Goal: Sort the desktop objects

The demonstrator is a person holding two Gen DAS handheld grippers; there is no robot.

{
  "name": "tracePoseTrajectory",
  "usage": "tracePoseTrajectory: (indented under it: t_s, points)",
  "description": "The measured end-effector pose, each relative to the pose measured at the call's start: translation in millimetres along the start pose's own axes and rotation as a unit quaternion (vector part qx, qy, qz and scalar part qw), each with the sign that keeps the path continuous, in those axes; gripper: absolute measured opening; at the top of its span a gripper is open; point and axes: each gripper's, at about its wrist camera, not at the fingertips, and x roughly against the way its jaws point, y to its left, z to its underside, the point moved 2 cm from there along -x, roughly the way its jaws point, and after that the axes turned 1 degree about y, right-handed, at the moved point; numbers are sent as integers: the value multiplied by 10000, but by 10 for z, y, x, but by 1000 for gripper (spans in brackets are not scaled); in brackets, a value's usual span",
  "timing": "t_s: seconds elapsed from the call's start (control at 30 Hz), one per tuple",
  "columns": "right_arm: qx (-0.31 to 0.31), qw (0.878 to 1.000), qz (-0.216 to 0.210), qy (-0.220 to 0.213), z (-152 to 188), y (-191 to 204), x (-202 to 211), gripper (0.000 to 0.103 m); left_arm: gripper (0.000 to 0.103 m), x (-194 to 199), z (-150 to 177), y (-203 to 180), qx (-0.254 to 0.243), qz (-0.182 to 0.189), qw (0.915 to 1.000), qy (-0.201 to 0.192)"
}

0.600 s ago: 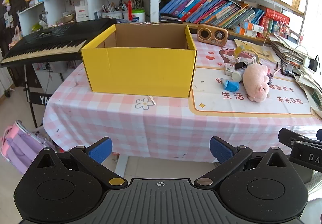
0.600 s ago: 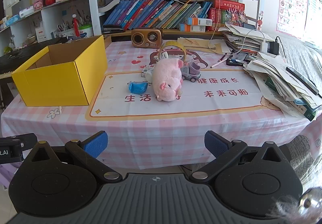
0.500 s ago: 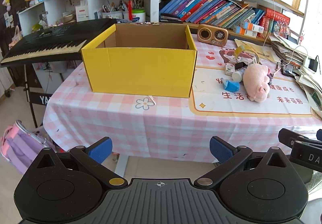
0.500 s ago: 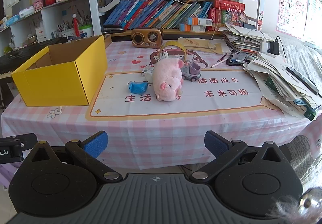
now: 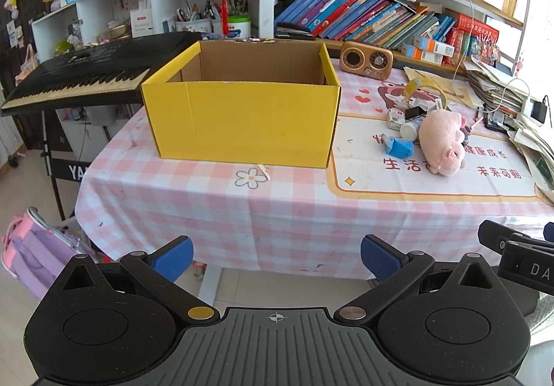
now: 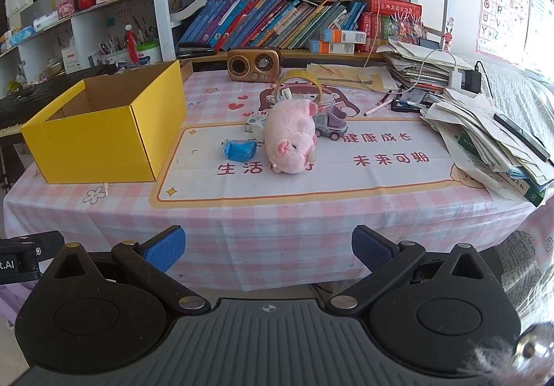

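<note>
To the right of the yellow box [image 6: 104, 133], on the printed mat of the pink-checked surface [image 6: 277, 212], a small cluster of objects is gathered: a pink plush pig [image 6: 292, 140], a crumpled blue packet [image 6: 239, 149] between the pig and the box, a grey toy truck [image 6: 330, 122] touching the pig on the side away from the box, and a loop of yellow tape [image 6: 299, 84] behind it. The pig is seen lying on its belly, soft and rounded, with its long axis running from far to near and its snout toward the near edge (a grip across the flanks would seem the natural one). The box stands open and appears empty as far as can be seen. Both tongs are held off the surface's near edge, spread fully wide with nothing between the blue pads: the right tongs [image 6: 268, 247] face the cluster almost head-on and are judged the nearer, while the left tongs [image 5: 275, 257] face the box, with the pig [image 5: 441, 147] lying off to the box's right.
</note>
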Motion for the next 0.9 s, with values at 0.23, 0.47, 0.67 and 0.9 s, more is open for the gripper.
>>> tracePoseTrajectory:
  t_s: [0.23, 0.47, 0.67, 0.9]
  points:
    - [-1, 10000, -3, 4, -2, 0, 6, 103, 103, 4, 0, 6, 2, 0, 10000, 2]
    - [-6, 10000, -7, -3, 0, 13, 1, 103, 103, 22, 4, 29, 7, -7, 10000, -6]
    - [1, 10000, -7, 5, 1, 14, 3, 103, 103, 22, 4, 38, 11, -17, 10000, -6]
    - [0, 10000, -11, 10, 6, 13, 0, 103, 103, 43, 0, 53, 20, 27, 10000, -10]
